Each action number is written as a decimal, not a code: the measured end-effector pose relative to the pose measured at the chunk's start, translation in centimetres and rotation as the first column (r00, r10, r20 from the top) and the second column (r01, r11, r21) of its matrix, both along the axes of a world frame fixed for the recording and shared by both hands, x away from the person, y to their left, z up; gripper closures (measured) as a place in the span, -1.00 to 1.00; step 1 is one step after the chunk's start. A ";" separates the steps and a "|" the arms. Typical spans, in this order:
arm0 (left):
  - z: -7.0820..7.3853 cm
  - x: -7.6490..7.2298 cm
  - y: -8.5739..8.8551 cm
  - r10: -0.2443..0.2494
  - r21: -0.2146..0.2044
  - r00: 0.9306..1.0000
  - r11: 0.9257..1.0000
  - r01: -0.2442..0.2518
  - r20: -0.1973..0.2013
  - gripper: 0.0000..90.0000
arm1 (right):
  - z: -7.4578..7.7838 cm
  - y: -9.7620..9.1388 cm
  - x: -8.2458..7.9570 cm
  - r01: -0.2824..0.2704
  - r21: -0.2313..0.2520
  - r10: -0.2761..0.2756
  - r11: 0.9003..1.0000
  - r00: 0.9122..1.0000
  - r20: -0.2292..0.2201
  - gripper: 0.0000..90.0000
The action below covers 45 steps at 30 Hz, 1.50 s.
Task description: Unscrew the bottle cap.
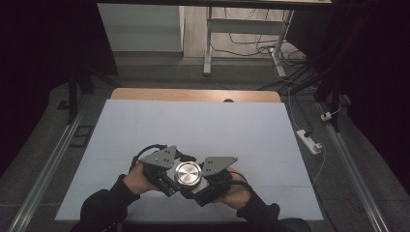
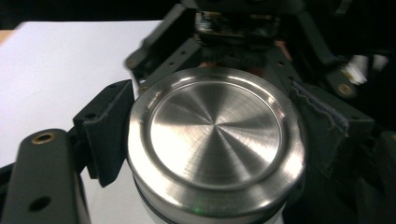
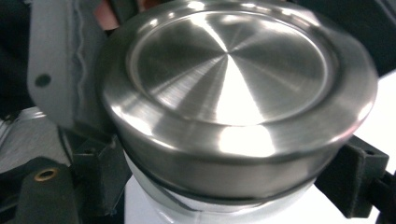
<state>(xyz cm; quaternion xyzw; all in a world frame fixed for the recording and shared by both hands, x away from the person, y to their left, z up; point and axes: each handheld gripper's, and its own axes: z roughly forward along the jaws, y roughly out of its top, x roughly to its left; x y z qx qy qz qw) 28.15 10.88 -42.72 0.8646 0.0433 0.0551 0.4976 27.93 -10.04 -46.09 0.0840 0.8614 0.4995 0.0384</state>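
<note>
- near edge of the tabletop (image 1: 145,125): both hands in, left gripper (image 1: 167,180) and right gripper (image 1: 199,189) meeting from either side on one thing.
- the thing: a white bottle (image 2: 154,212) with a brushed steel cap (image 1: 187,173), standing upright between the two grippers, long axis vertical, cap facing up at the high view.
- left gripper: clenched on the bottle; in the left gripper view its ribbed pad (image 2: 109,133) sits against the rim of the cap.
- right gripper: clenched on the bottle just under the cap (image 3: 233,93), on the white body by the look of it.
- neither hand nearer; both at contact. likely a twist-off: one holds the body, the other turns the cap about the upright axis.
- beyond: bare tabletop.
</note>
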 end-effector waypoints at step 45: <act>1.1 -0.6 -1.3 0.351 -0.068 0.936 0.934 -0.351 -0.003 -0.57 | -0.2 -0.6 1.2 0.289 0.031 -0.289 0.957 0.957 -0.023 -0.67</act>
